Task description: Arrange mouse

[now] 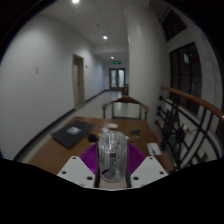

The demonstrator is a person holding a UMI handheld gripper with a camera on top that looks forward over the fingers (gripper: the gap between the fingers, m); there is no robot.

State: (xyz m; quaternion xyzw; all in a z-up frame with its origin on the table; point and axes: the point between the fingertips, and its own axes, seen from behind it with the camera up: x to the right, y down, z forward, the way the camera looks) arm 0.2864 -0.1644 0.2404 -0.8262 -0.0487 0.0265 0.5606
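You have the gripper [111, 170] closed on a clear plastic bottle [111, 152], both purple pads [88, 158] pressed against its sides, so it hangs upright above the wooden table [60, 150]. No mouse is visible from here, though the task calls for one. A dark mat [72, 131] lies toward the table's left edge, likely where the mouse belongs.

office corridor: long hallway [100, 75], ceiling downlights [104, 38], door [78, 80], railing [195, 105].
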